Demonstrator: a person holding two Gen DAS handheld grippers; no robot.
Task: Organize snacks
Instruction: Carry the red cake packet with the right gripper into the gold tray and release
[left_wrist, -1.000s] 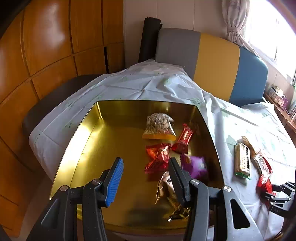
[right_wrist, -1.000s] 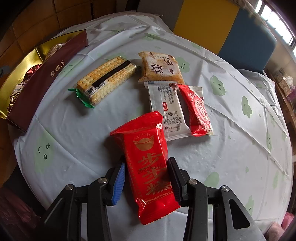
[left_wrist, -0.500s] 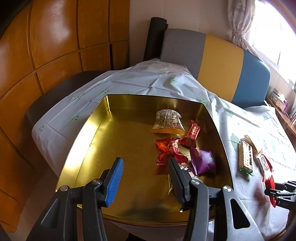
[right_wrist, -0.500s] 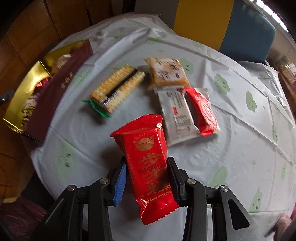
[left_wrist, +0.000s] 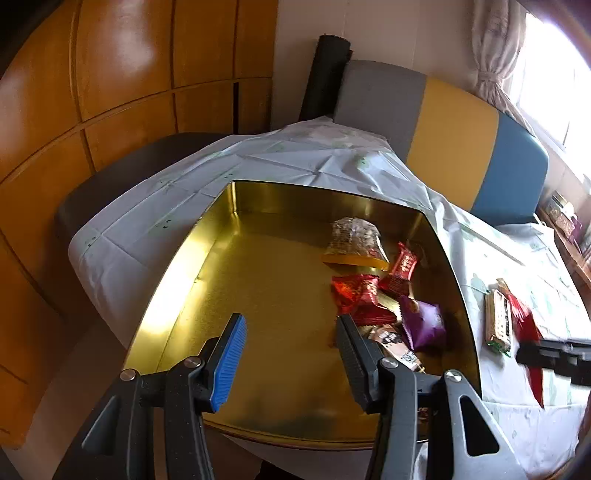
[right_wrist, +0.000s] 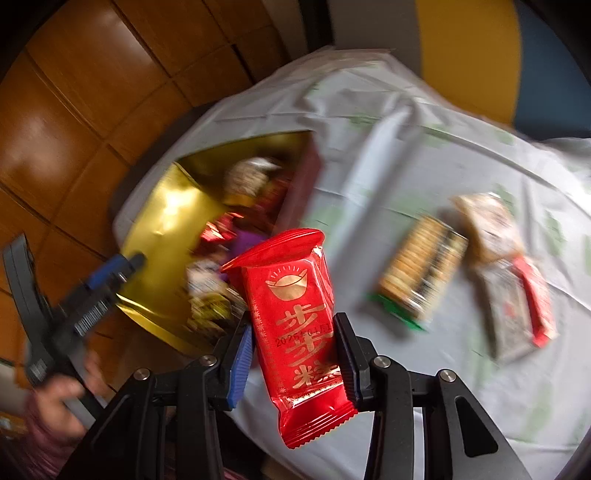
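Note:
My right gripper (right_wrist: 293, 326) is shut on a red snack packet (right_wrist: 295, 314) with gold characters and holds it in the air above the table edge, next to the gold tin (right_wrist: 162, 210). My left gripper (left_wrist: 290, 325) is open and empty over the near part of the gold tin (left_wrist: 192, 273), and it shows in the right wrist view (right_wrist: 110, 284). Several wrapped snacks lie in the tin's right side, among them a purple packet (left_wrist: 423, 323) and a red one (left_wrist: 360, 295). The right gripper shows dark at the right edge of the left wrist view (left_wrist: 554, 354).
A cracker pack (right_wrist: 421, 280), a biscuit pack (right_wrist: 487, 221), and a white and red packet (right_wrist: 517, 302) lie on the white tablecloth (right_wrist: 480, 369). A grey, yellow and blue seat back (left_wrist: 454, 133) stands behind the table. Wood panelling (left_wrist: 110, 74) is on the left.
My right gripper has lifted the red packet off the cloth and swung left toward the tin; the view is blurred. My left gripper has drawn back slightly and stays open.

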